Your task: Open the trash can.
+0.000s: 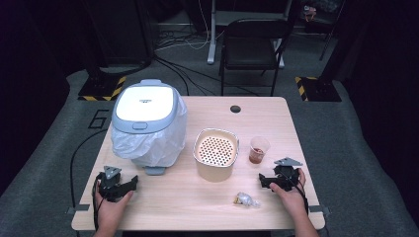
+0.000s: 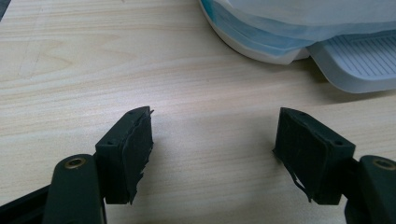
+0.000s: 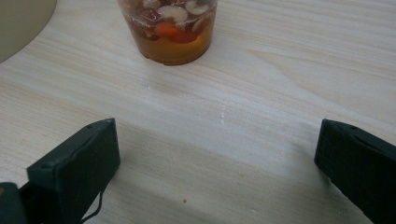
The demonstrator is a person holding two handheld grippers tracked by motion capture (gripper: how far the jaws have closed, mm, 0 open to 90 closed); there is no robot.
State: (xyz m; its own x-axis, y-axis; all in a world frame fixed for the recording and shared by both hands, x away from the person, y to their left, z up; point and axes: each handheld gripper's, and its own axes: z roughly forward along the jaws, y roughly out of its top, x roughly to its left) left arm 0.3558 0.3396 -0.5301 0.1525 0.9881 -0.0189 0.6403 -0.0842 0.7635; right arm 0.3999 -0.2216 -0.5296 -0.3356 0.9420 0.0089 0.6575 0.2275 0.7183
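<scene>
Resting on the table (image 1: 197, 197), the left gripper (image 1: 129, 182) has its jaws spread wide with nothing between them; the lined bin (image 1: 148, 123) stands just ahead of it. The right gripper (image 1: 264, 180) is likewise open and empty, the plastic cup (image 1: 259, 149) of food standing ahead of its jaws, apart from them.

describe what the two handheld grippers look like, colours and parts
Both the left gripper and the right gripper are black, each topped by a grey three-cornered plate and trailing a black cable. Each has two blocky black jaws with dark pads; the left one's pads look frayed.
</scene>
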